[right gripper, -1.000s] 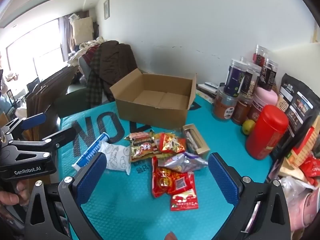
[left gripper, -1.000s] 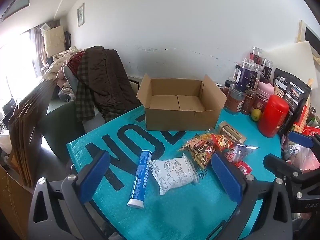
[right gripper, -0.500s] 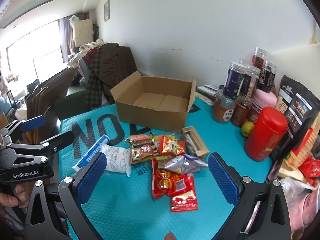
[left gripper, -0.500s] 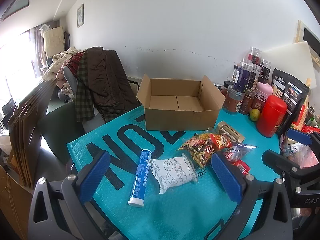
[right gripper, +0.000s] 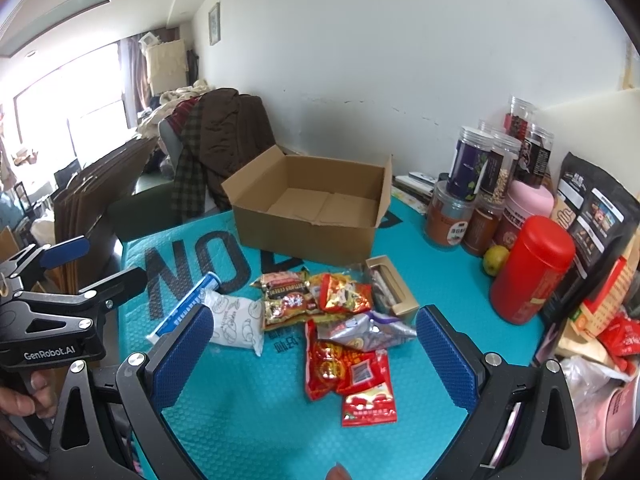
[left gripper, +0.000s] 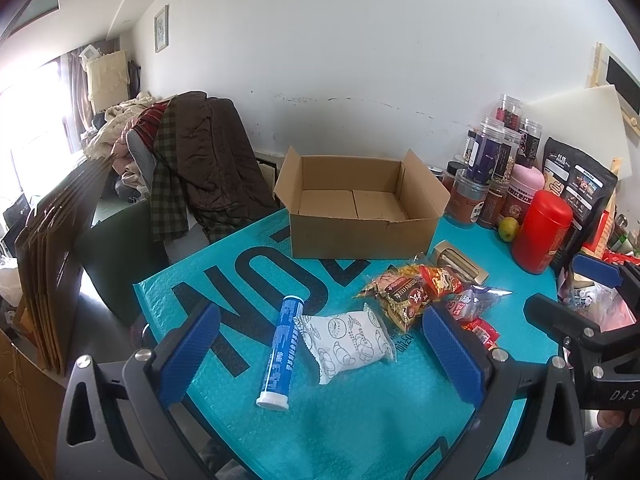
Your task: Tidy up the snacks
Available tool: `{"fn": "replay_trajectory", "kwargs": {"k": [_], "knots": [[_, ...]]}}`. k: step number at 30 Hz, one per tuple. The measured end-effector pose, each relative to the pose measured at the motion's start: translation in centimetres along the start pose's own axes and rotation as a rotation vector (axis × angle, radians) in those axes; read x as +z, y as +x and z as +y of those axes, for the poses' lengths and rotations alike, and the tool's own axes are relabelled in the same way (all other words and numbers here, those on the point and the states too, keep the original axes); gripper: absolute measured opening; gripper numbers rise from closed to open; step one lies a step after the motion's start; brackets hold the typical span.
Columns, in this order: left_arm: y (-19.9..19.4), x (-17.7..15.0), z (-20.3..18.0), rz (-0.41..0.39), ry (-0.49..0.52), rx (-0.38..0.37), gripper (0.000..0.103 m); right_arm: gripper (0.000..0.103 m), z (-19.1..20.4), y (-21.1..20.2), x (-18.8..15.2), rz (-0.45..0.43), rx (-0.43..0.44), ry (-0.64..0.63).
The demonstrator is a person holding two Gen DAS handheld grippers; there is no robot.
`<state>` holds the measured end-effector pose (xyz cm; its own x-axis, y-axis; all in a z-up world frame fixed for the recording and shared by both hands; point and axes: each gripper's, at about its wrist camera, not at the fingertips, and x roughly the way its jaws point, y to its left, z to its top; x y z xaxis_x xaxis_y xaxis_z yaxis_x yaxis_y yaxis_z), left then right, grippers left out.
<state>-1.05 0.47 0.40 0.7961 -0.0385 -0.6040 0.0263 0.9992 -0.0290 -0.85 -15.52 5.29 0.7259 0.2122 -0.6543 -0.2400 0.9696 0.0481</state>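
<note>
Left wrist: your left gripper stays wide and empty over the white bun packet; the cardboard box sits empty. Right wrist: your right gripper, wide too, barely shifted above the red packets; nothing is packed.

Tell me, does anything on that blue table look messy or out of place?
Yes. The snack packets lie in a loose overlapping heap on the teal mat, and a blue tube lies on its side beside a white croissant bag. The cardboard box behind them is open and empty. Nothing looks spilled or torn.
</note>
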Motion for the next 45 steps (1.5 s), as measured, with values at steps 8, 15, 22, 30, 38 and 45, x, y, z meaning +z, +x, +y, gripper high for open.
{"fn": "replay_trajectory", "kwargs": {"k": [8, 15, 22, 30, 38, 45], "knots": [[0.19, 0.04, -0.16, 0.012, 0.007, -0.004, 0.103, 0.103, -0.18, -0.01, 0.02, -0.002, -0.003, 0.003], [0.32, -0.08, -0.26, 0.011, 0.006, -0.003, 0.103, 0.103, -0.31, 0.04, 0.07, -0.002, -0.004, 0.004], [0.36, -0.21, -0.26, 0.012, 0.007, -0.002, 0.103, 0.103, -0.25, 0.00, 0.01, -0.004, -0.004, 0.004], [0.36, -0.54, -0.10, 0.012, 0.002, -0.003, 0.103, 0.103, -0.17, 0.01, -0.03, -0.003, -0.005, 0.003], [0.32, -0.54, -0.02, 0.012, 0.000, -0.004, 0.103, 0.103, -0.09, -0.01, -0.02, -0.004, -0.005, -0.001], [0.34, -0.57, -0.06, 0.013, 0.000, -0.004, 0.103, 0.103, -0.02, 0.00, -0.04, -0.005, -0.005, -0.001]]}}
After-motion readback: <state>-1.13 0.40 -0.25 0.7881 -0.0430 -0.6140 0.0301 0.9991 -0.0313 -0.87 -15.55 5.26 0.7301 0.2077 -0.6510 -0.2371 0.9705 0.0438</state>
